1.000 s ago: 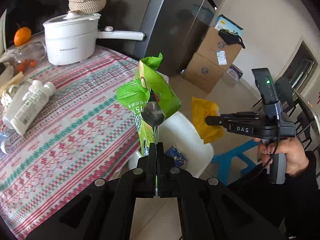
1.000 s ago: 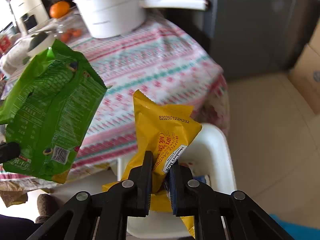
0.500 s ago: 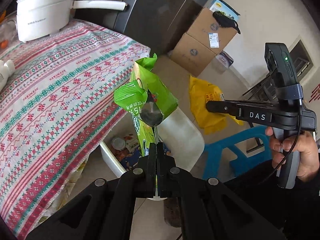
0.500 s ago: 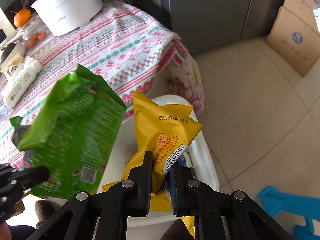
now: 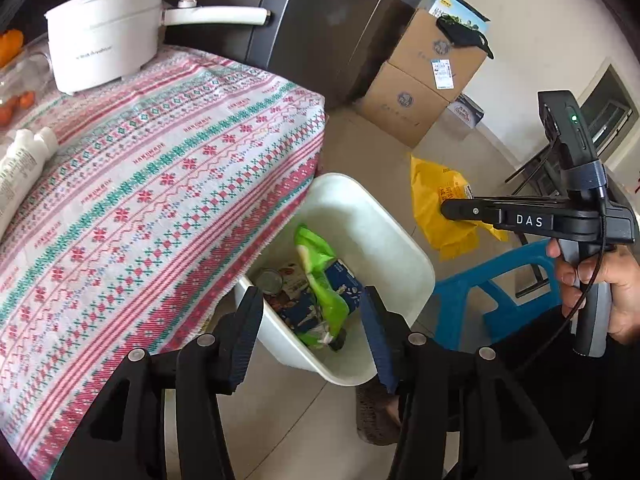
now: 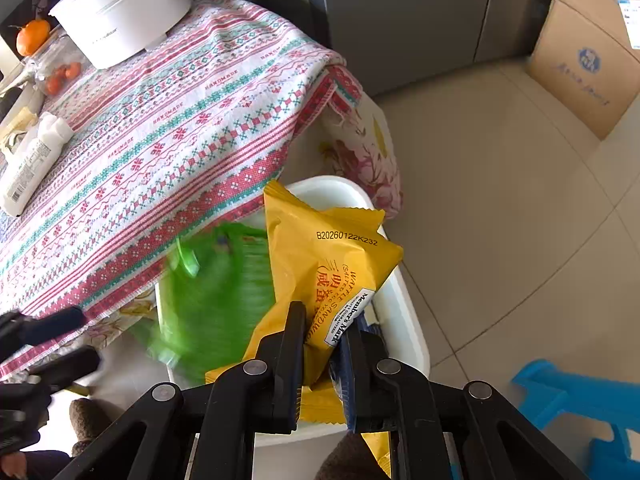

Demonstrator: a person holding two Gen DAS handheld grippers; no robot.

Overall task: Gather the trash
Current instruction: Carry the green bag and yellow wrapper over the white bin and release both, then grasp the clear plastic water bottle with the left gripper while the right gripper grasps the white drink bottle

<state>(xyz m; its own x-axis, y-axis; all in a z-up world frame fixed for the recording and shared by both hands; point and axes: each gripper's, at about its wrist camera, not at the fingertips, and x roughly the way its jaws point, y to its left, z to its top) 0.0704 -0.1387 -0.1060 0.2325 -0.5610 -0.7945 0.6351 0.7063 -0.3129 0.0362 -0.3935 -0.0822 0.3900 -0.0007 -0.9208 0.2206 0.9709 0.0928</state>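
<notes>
A white trash bin (image 5: 380, 240) stands on the floor beside the table. A green snack bag (image 5: 320, 276) lies inside it among other wrappers; in the right wrist view the green bag (image 6: 212, 292) is a motion blur over the bin (image 6: 404, 320). My left gripper (image 5: 312, 328) is open and empty above the bin. My right gripper (image 6: 324, 340) is shut on a yellow snack bag (image 6: 332, 256), held just above the bin's right side. In the left wrist view the right gripper (image 5: 452, 210) and the yellow bag (image 5: 436, 200) hang to the right of the bin.
The table with a patterned cloth (image 5: 140, 184) holds a white pot (image 5: 104, 52), a white bottle (image 5: 20, 168) and oranges. Cardboard boxes (image 5: 424, 80) stand by the wall next to a dark fridge (image 5: 320, 20). A blue plastic stool (image 5: 500, 292) is right of the bin.
My left gripper has opened and let go of the green bag, which has dropped into the bin. The right gripper still holds the yellow bag over the bin.
</notes>
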